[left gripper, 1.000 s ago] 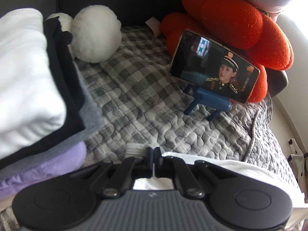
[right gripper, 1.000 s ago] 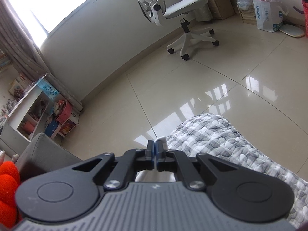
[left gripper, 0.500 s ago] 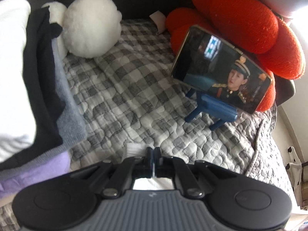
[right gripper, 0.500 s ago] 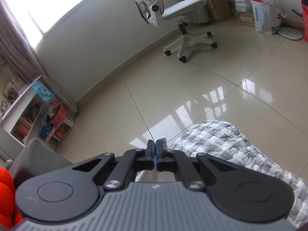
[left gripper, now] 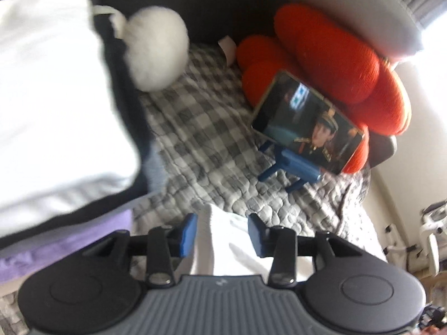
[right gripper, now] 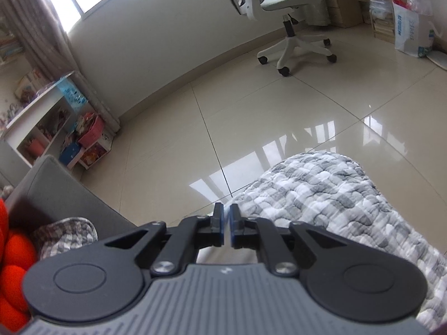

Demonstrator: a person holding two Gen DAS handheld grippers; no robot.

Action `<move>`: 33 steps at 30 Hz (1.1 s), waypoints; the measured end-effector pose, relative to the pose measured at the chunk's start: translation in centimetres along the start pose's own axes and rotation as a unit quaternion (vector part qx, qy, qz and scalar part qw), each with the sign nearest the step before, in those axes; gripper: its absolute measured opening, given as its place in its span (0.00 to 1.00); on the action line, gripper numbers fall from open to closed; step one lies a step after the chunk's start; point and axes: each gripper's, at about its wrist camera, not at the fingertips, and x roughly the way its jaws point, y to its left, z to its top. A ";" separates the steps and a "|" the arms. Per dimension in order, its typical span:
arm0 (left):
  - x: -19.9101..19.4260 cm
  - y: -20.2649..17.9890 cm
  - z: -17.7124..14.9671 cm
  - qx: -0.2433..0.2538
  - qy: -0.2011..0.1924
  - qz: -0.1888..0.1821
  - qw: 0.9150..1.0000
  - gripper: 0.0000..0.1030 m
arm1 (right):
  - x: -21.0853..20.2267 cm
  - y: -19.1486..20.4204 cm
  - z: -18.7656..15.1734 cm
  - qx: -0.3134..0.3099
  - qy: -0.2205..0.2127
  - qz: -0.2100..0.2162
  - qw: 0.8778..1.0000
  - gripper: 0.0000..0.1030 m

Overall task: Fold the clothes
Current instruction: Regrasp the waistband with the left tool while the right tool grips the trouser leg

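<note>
left gripper: jaws spread wide, blue pads set apart on either side of the white garment and not pressing it. right gripper: jaws drawn nearly together, only a narrow slit between the pads, nothing seen gripped; it sits level at the edge of the checked quilt, pointing out over the floor.

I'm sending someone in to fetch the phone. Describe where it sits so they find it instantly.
Start at the grey checked quilt over the couch. At its far side is a knotted orange cushion; the phone leans in front of it on a small blue stand. Nothing else there has a lit screen.
</note>
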 end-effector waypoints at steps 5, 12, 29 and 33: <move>-0.3 0.7 -2.1 0.032 -0.021 -0.019 0.999 0.51 | -2.0 2.2 -1.1 -0.067 -0.041 -0.011 0.997 0.13; -0.6 0.0 -4.4 0.091 -0.059 -0.052 0.993 0.43 | -3.3 11.8 -7.6 -0.327 -0.014 0.134 0.935 0.13; -1.2 0.6 -6.8 0.183 -0.054 -0.062 0.980 0.06 | -4.9 26.3 -23.9 -0.649 0.096 0.367 0.659 0.13; -1.6 1.1 -6.8 0.191 -0.050 -0.068 0.978 0.06 | -5.1 26.0 -23.7 -0.646 0.093 0.377 0.657 0.38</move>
